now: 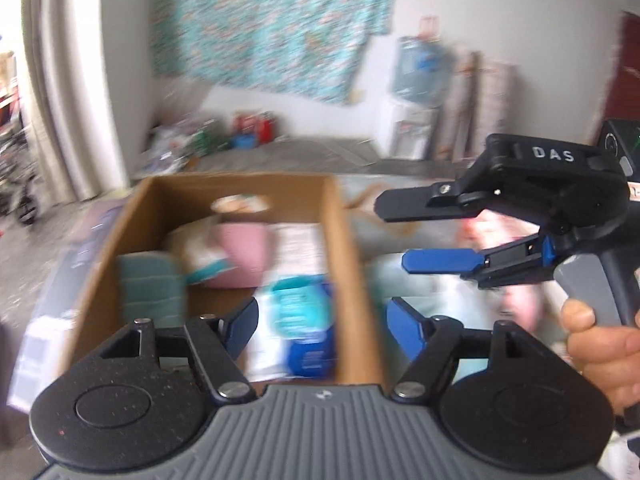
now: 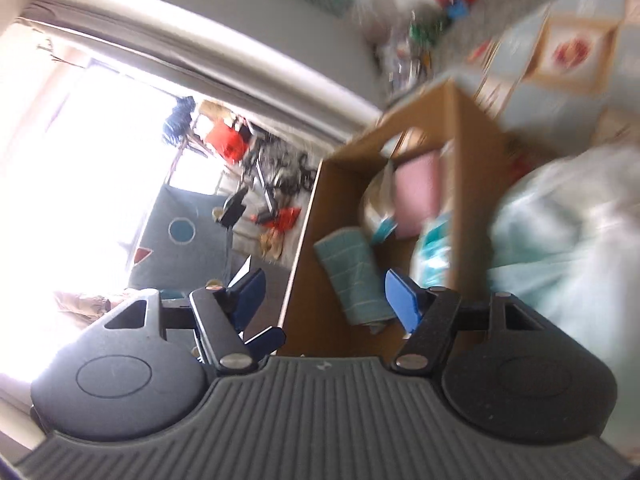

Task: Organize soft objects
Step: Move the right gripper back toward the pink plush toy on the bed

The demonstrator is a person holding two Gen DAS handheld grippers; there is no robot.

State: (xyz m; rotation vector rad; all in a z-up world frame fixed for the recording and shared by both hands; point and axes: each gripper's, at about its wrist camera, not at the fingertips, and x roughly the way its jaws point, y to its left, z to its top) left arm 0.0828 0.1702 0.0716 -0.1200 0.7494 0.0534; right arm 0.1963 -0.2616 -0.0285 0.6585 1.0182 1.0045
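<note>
- Behind everything, a white wall carries a hanging teal patterned cloth (image 1: 276, 24), and a water jug (image 1: 424, 64) stands by it; both are blurred.
- Below that, an open cardboard box (image 1: 340, 240) sits on a patterned bed cover (image 2: 576, 52).
- My left gripper (image 1: 322, 326) hovers over the near edge of the box. Its blue fingers (image 1: 406, 330) stand moderately apart with nothing gripped; a packet only shows through the gap behind them.
- My right gripper (image 1: 420, 236) is seen from the left camera, to the right of the box and above the bed. Its fingers are spread with nothing between them. A hand (image 1: 604, 344) grips its grey handle.
- From the right camera, the same gripper (image 2: 324, 300) looks tilted toward the box, fingers apart and empty.
- Inside the box lie soft things: a folded teal towel (image 1: 150, 284) at the left, a pink pouch (image 1: 248, 252) in the middle, and a teal-and-blue packet (image 1: 304, 320) toward the right wall.
- A pale mint cloth (image 2: 560, 240) lies on the bed just outside the box's right wall, heavily blurred.
- More pink shapes show on the bed beyond the right gripper; I cannot tell what they are.
</note>
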